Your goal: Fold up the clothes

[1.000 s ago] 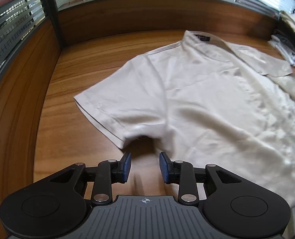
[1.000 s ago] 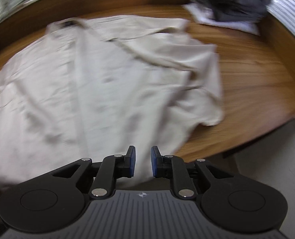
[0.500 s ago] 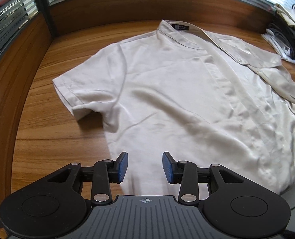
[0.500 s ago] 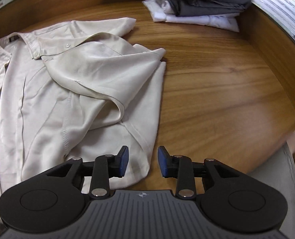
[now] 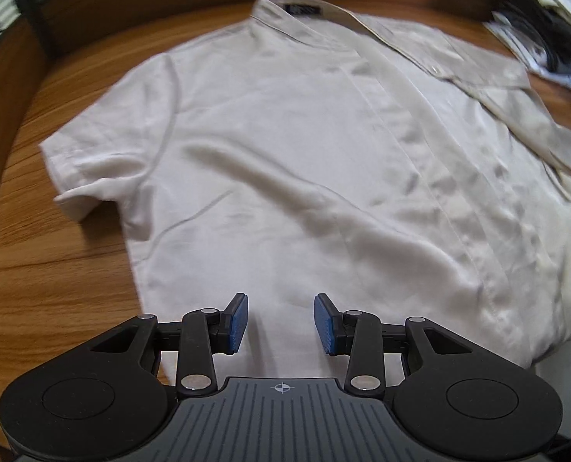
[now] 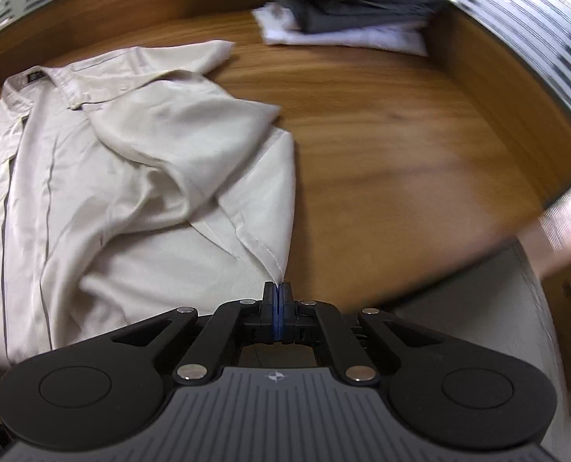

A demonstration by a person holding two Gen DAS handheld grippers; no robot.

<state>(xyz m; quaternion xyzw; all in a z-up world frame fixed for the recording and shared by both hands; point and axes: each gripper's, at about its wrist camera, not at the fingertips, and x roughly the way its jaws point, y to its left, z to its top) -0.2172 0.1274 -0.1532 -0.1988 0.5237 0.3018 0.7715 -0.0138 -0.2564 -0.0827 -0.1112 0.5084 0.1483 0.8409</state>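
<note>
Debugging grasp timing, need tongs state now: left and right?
Left tongs: open, above the cream shirt, gripping nothing.
Right tongs: shut at the shirt's bottom corner; whether fabric is pinched cannot be told.

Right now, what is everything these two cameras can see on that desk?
shirt: one, cream, short-sleeved, spread flat on the desk, collar at the far side, one sleeve folded over its body.
stack of folded clothes: one stack, dark grey on white, far corner of the desk, apart from the shirt.
desk: one, brown wood, with a raised wooden edge.
blinds: striped, behind the desk; blurred.
left tool: one, black with blue pads, jaws apart above the shirt's near hem, gripping nothing.
right tool: one, black with blue pads, jaws shut at the shirt's near corner; fabric seems pinched there.
</note>
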